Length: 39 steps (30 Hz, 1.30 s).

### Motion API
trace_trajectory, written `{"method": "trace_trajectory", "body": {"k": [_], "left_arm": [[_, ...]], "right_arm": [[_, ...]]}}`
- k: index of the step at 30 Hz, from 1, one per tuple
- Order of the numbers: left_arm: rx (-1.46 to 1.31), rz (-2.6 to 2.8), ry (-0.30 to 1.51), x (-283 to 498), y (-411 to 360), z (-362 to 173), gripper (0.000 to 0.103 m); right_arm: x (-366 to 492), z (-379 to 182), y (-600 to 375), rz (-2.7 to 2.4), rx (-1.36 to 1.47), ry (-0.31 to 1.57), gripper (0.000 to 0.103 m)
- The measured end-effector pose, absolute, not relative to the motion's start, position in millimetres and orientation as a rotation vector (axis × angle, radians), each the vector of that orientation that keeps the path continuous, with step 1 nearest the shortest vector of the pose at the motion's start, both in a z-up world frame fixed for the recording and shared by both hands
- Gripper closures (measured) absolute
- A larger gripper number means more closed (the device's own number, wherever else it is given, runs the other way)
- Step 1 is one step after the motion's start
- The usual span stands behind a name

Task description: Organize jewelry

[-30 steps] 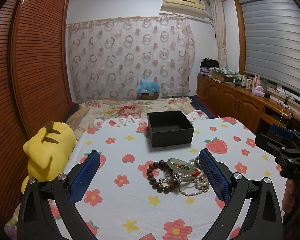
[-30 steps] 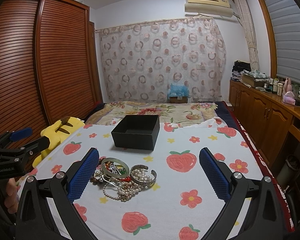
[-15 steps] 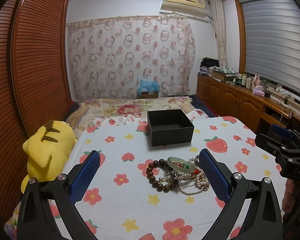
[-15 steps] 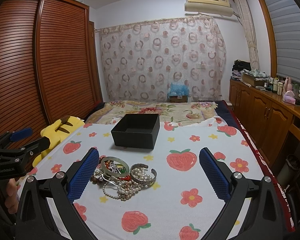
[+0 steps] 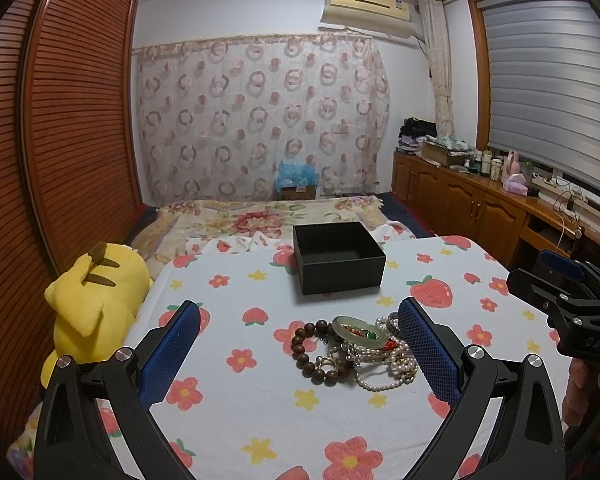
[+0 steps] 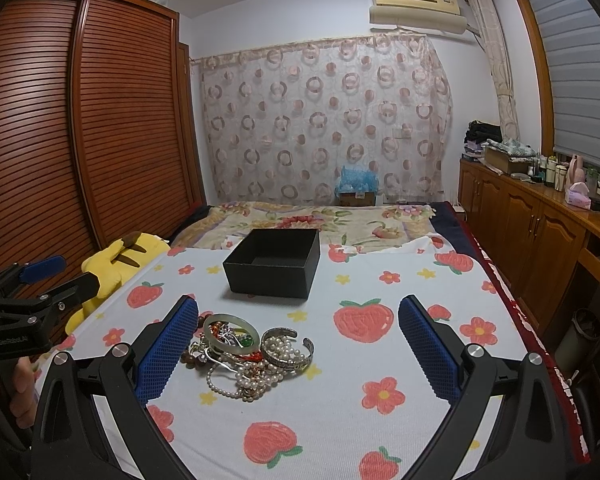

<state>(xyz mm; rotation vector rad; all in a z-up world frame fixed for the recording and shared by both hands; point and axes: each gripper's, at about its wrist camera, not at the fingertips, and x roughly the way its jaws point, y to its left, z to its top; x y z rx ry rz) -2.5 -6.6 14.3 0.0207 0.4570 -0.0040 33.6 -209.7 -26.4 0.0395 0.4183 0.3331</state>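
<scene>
A pile of jewelry [image 5: 356,350] lies on the strawberry-print cloth: a brown bead bracelet [image 5: 306,346], a pale green bangle [image 5: 360,330], pearl strands [image 5: 380,376]. In the right wrist view the pile [image 6: 244,354] also shows a silver cuff [image 6: 290,350]. An open, empty black box [image 5: 338,256] stands just behind it, also in the right wrist view [image 6: 274,262]. My left gripper [image 5: 300,354] is open, the pile by its right finger. My right gripper [image 6: 298,354] is open, the pile by its left finger. Both hover empty above the cloth.
A yellow plush toy [image 5: 88,308] lies at the cloth's left edge. A floral quilt [image 5: 260,216] covers the bed behind. Wooden cabinets [image 5: 472,208] with clutter run along the right wall. A slatted wardrobe [image 5: 68,120] stands on the left.
Both grippers stay almost still; the views shift only slightly. The jewelry and the box have not moved.
</scene>
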Motion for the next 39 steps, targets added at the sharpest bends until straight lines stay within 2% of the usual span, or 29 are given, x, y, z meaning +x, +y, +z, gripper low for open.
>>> {"method": "trace_trajectory", "body": {"k": [13,15,30,39], "left_arm": [[0.018,-0.003,0.471,-3.8,-14.7,23.0,0.007],[0.015,-0.006,0.478,-3.1,-9.3,5.0,0.007],[0.007,-0.029,0.562,23.0,6.1,-26.0,0.007],[0.032,-0.043,0.642,43.8,11.7,-52.1,0.007]], "right_arm": [[33.7,-23.3,-204.7,0.334,0.039,0.426,0.002],[37.2,-30.9,-205.1,0.333,0.039,0.430,0.002],[58.1,-50.7,-201.3,0.362,0.008,0.494,0.002],[77.3,-73.9,-183.1,0.415,-0.050,0.573,0.013]]}}
